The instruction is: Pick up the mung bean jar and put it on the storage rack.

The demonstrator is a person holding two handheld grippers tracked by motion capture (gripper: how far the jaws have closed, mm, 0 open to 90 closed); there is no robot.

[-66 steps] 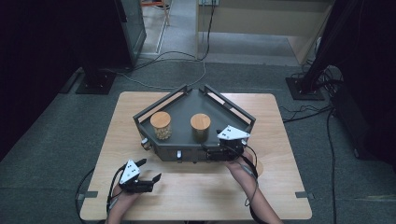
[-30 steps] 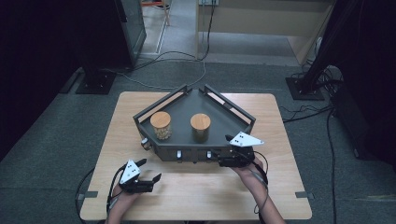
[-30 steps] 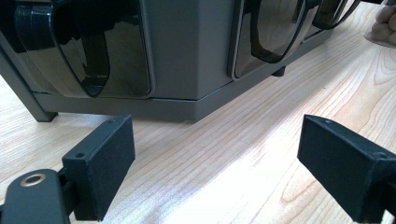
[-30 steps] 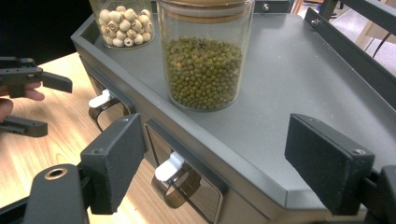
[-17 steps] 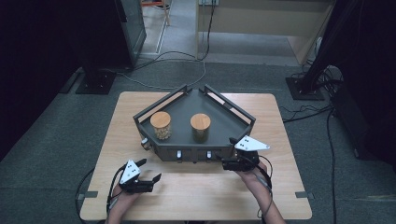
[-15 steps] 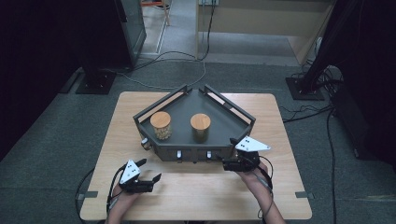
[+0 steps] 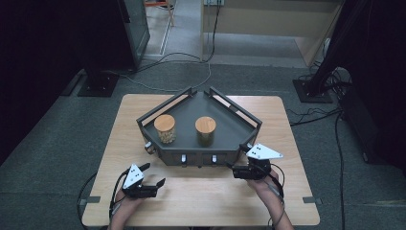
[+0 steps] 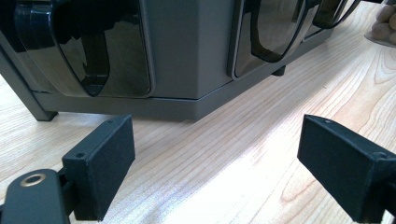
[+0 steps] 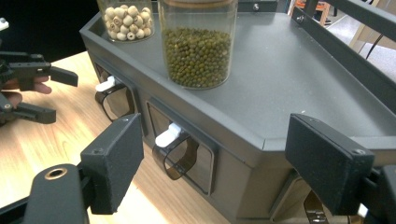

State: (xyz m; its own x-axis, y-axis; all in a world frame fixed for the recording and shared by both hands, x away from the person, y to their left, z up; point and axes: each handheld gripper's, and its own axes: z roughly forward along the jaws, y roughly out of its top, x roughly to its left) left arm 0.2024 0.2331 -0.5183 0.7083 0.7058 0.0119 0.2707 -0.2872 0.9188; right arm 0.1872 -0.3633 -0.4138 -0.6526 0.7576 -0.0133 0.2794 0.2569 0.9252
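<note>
Wooden table (image 7: 201, 196) carries a grey dispenser tray (image 7: 230, 125) at its middle. Right gripper (image 7: 238, 171), jaws apart and empty, sits just near of its right front corner, the white lever (image 9: 168, 134) lying far-left of the fingers. Left gripper (image 7: 153, 176) rests open, farther off.

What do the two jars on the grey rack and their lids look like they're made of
The green-bean jar and the jar of pale round seeds look like clear glass or plastic, since the contents show through. Their lids look like light wood or bamboo: tan and matte. The rack looks like matte grey painted metal or plastic.
</note>
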